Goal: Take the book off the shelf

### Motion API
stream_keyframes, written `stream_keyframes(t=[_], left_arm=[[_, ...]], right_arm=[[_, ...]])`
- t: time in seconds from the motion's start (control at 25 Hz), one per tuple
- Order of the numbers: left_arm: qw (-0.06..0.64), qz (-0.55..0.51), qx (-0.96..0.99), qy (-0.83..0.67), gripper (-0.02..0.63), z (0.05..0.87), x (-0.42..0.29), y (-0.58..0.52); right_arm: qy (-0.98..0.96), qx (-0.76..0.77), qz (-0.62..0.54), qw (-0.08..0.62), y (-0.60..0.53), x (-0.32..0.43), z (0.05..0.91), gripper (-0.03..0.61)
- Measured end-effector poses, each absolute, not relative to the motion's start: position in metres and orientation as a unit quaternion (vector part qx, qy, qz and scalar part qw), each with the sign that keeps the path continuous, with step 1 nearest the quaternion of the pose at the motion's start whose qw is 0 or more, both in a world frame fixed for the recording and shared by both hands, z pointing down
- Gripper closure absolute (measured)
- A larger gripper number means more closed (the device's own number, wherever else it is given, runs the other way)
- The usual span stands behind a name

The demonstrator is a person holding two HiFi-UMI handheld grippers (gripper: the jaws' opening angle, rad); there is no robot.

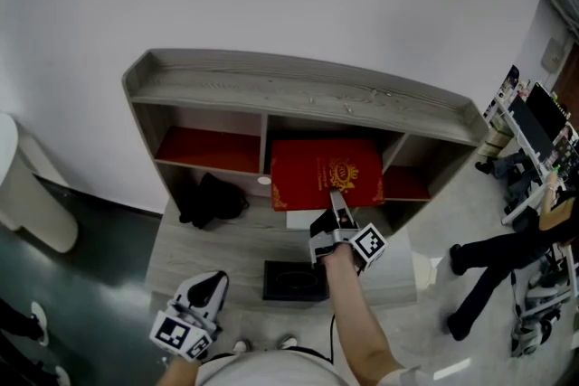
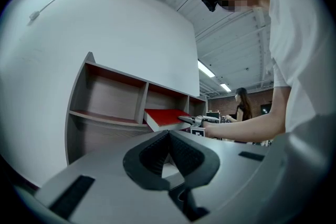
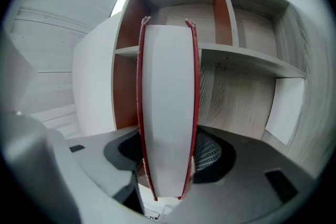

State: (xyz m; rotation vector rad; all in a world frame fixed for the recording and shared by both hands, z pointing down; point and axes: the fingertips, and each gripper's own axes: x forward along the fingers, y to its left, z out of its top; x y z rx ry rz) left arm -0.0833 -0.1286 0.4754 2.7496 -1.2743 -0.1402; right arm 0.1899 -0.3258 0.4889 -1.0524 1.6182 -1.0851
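Low at the left in front of the shelf point(image 1: 298, 90), the left tongs point(image 1: 206, 292) hover over the counter point(image 1: 194, 249), jaws together and empty. One black bundle point(image 1: 213, 199) sits in the shelf's lower left bay. One black tray point(image 1: 294, 281) lies before the shelf. The single red book point(image 1: 326, 174) juts from the shelf's middle bay, cover up. The right tongs point(image 1: 336, 202) are clamped on its near edge.

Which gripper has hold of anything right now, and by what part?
The right gripper grips the red book at its page edge, one cover against each of the fingers. The left gripper holds nothing.
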Motion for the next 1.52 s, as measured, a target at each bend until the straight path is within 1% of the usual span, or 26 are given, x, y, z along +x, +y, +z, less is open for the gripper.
stream_keyframes(t=[0.48,1.12,1.52], left_arm=[[0.061,-0.049,0.912,-0.403,0.595,0.480,-0.084,-0.119],[0.055,-0.052,0.928,-0.365,0.596,0.476,-0.088,-0.110],[0.057,-0.051,0.932,-0.353,0.595,0.478,-0.098,-0.097]], right_arm=[[0.687,-0.448,-0.398,0.412,-0.302,0.188,0.475,0.322],[0.683,-0.459,-0.373,0.429,-0.259,0.190,0.457,0.322],[0.672,-0.477,-0.369,0.430,-0.223,0.191,0.462,0.322]])
